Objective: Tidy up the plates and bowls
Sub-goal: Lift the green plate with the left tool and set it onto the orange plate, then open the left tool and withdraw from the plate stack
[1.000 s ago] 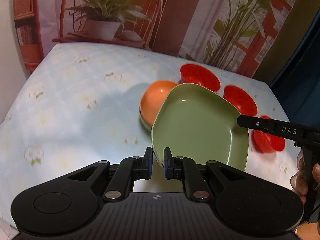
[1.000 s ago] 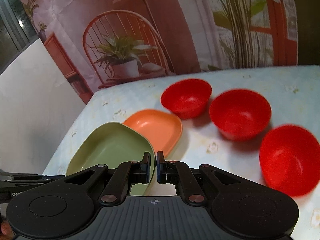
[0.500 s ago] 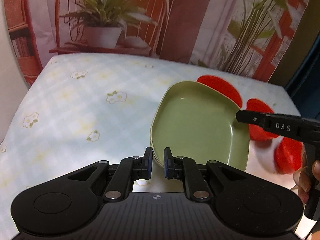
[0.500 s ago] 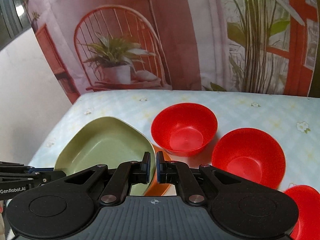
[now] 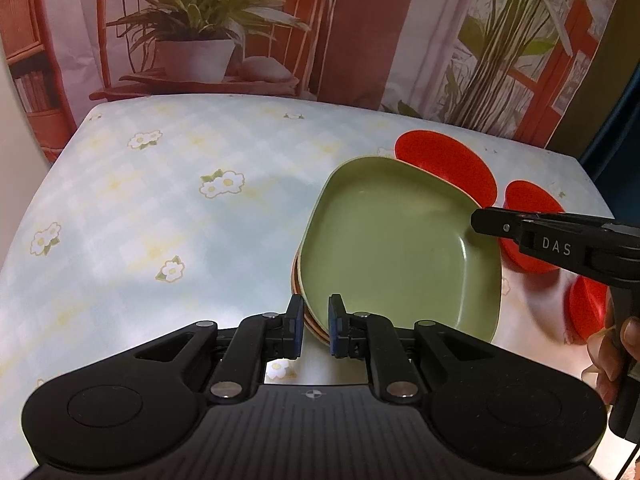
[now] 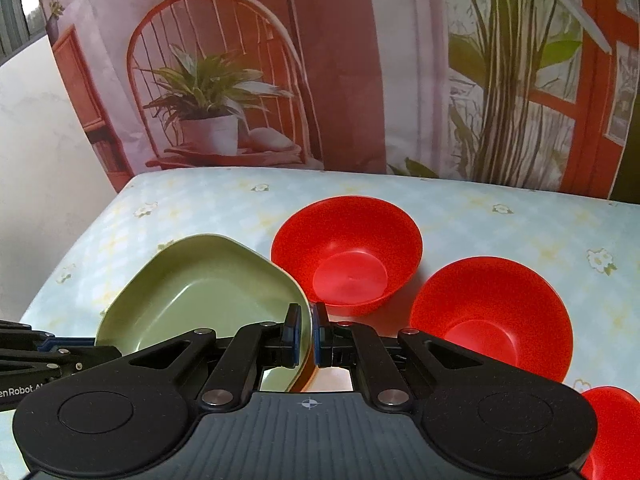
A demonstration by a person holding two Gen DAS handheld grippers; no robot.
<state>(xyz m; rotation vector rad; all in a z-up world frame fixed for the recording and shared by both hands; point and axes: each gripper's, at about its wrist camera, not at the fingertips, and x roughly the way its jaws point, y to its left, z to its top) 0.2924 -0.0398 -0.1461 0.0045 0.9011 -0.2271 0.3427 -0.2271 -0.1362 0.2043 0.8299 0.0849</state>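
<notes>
A green plate (image 5: 392, 244) now sits on top of an orange plate (image 5: 310, 322), of which only a thin rim shows under it. My left gripper (image 5: 314, 326) is shut on the green plate's near rim. My right gripper (image 6: 306, 334) is shut on the opposite rim of the green plate (image 6: 200, 296). The right gripper's black finger (image 5: 520, 230) reaches across the left wrist view. Three red bowls stand to the right: one (image 6: 348, 252) just behind the plates, one (image 6: 492, 316) beside it, one (image 6: 612, 424) at the near right corner.
The table (image 5: 160, 208) has a pale blue cloth with white flowers. A printed backdrop (image 6: 320, 60) with a chair and plants hangs along the far edge. A white wall (image 6: 48, 160) borders the left side. A hand (image 5: 616, 352) holds the right gripper.
Both grippers carried the green plate back over the orange plate and lowered it, so the orange plate is now almost wholly covered. The red bowls have not moved.
</notes>
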